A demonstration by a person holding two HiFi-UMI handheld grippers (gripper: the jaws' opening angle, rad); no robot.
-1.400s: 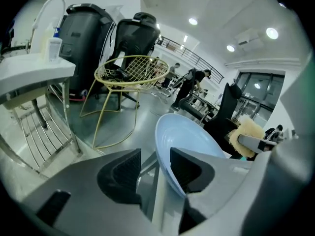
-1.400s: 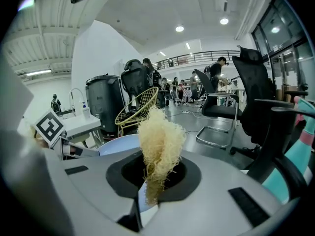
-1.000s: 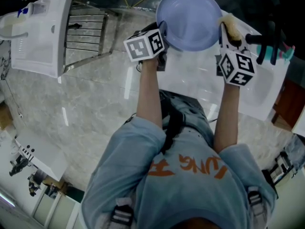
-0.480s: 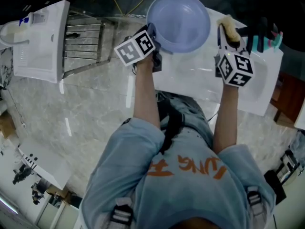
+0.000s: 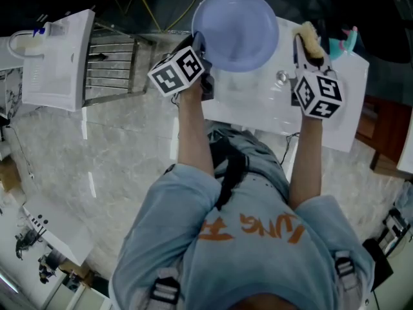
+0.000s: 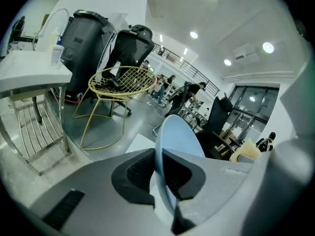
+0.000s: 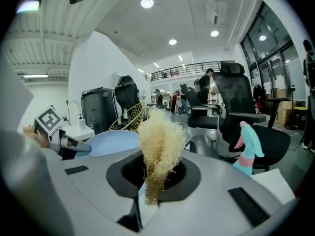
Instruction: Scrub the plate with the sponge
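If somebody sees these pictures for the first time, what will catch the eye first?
First the pale blue plate, held up at the top middle of the head view; the left gripper has just been closing its jaws on the plate's rim. Next, to the plate's right, the straw-coloured fibrous sponge stands clamped in the right gripper.

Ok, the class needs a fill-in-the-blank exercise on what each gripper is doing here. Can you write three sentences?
The left gripper has its jaws shut on the plate's ____.
The right gripper has its jaws shut on the ____.
Both are held over a white ____ with a drain.
Missing words: rim; sponge; sink.
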